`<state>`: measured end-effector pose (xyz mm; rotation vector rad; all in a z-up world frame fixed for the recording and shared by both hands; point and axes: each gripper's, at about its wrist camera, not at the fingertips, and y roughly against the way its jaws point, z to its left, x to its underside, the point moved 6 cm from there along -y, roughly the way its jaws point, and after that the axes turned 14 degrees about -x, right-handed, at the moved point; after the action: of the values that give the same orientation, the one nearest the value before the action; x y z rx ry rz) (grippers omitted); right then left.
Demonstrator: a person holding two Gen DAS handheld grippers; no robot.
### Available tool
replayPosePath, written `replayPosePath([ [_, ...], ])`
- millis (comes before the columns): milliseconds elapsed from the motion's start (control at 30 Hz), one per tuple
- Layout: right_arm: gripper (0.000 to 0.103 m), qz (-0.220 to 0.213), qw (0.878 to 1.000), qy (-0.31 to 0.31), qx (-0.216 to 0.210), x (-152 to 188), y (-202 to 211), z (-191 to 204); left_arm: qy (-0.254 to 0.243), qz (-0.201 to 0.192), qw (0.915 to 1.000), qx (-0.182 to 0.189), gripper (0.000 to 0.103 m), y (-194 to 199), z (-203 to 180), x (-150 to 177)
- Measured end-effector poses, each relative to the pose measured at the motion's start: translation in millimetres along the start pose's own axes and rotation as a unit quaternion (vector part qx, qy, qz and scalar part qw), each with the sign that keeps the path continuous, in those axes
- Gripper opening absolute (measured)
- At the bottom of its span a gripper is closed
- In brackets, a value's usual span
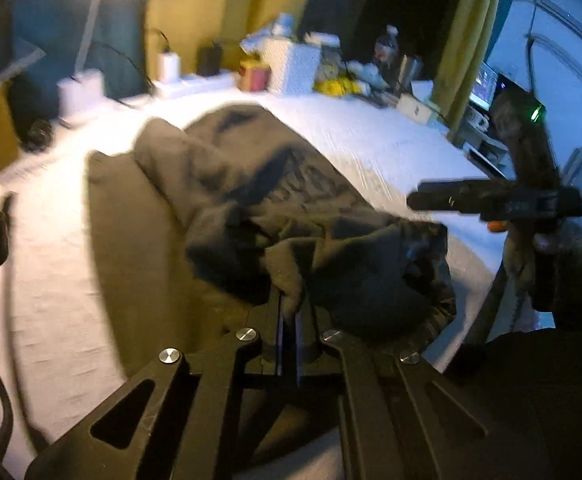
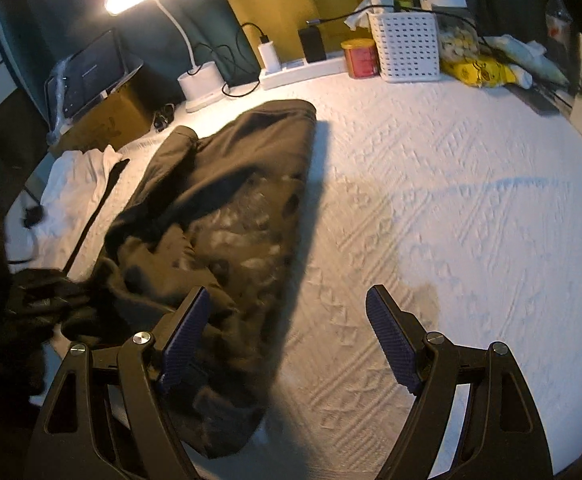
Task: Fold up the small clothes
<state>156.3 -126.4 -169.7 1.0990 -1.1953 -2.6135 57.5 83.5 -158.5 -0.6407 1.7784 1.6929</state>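
Dark olive-brown fabric garment (image 2: 227, 200) lies crumpled on the white textured table cover (image 2: 451, 200), stretching from in front of the white gooseneck desk lamp (image 2: 195, 76) toward the near edge, left of centre in the right wrist view.

Left gripper (image 1: 289, 312): jaws brought together, clamped on a fold of the garment's near edge; cloth is visibly bunched between the pads. Right gripper (image 2: 287, 340): jaws standing wide apart, nothing between them, hanging over the garment's near right border; the left finger overlaps cloth, the right finger is over bare cover.

Step in hand, as judged: taking hold of the near hem to begin a fold. One corner is secured, the second is not yet gripped. Garment not yet flattened.

Next move calls for: right jaws down onto the hem just beside them and closing on it, then both hands lifting together and carrying the edge toward the lamp end.

Writing: the red cylindrical tin (image 2: 359, 58), right of the lamp, carries a label, too blurred to read. The garment's pale print is illegible.
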Motion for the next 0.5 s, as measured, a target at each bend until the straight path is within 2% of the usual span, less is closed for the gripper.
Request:
replayPosePath([
  [133,0.083,0.008,1.0,0.009,-0.008,6,-3,5,0.01,-0.022,0.9991,-0.035,0.002,33,20,0],
  [233,0.083,0.021,0.999,0.021,-0.014,13,-10,15,0.015,-0.021,0.9979,-0.06,0.002,48,36,9],
  [500,0.083,0.069,0.995,0.076,0.005,50,-32,42,0.031,0.007,0.9974,-0.065,0.002,49,40,47],
])
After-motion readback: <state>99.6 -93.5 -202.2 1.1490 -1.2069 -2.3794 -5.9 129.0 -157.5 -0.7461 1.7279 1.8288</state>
